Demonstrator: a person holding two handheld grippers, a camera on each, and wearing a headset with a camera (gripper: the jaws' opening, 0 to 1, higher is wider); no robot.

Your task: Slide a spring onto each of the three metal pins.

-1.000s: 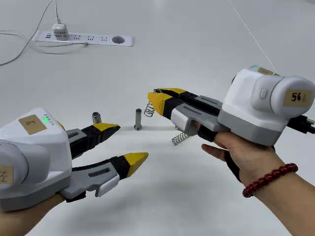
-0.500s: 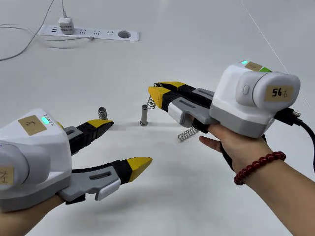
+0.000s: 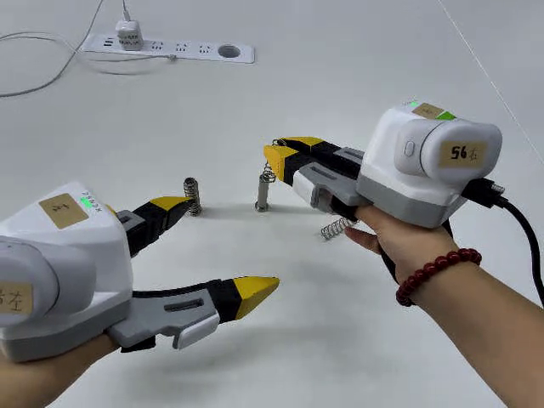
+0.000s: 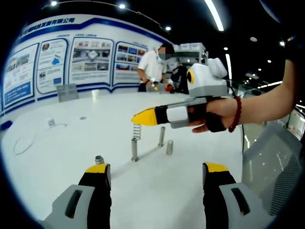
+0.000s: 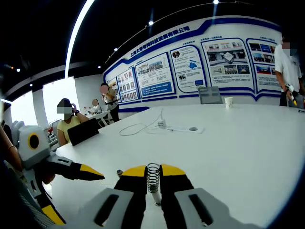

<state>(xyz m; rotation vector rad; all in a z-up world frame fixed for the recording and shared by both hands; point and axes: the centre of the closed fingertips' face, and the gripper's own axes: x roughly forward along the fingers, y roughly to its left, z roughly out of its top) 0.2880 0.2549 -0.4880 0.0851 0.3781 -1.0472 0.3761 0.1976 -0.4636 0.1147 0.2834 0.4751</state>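
Note:
My right gripper (image 3: 276,158) is shut on a small steel spring (image 3: 268,174), held upright just above a bare metal pin (image 3: 263,192) that stands on the white table. The right gripper view shows the spring (image 5: 152,176) between the jaws with the pin (image 5: 153,195) directly beneath. Left of it, another pin (image 3: 193,196) wears a spring. A loose spring (image 3: 337,228) lies below my right hand. My left gripper (image 3: 223,246) is open and holds nothing, near the sprung pin. In the left gripper view, a second bare pin (image 4: 161,136) stands behind the first (image 4: 135,149).
A white power strip (image 3: 174,49) with a plugged charger and cables lies at the far edge of the table (image 3: 357,340). The right gripper's black cable (image 3: 527,246) trails off to the right. People stand and sit in the background by wall posters.
My right gripper has carried the spring leftward, from beside the bare pin to just above it. The head camera has shifted; my left gripper stays open.

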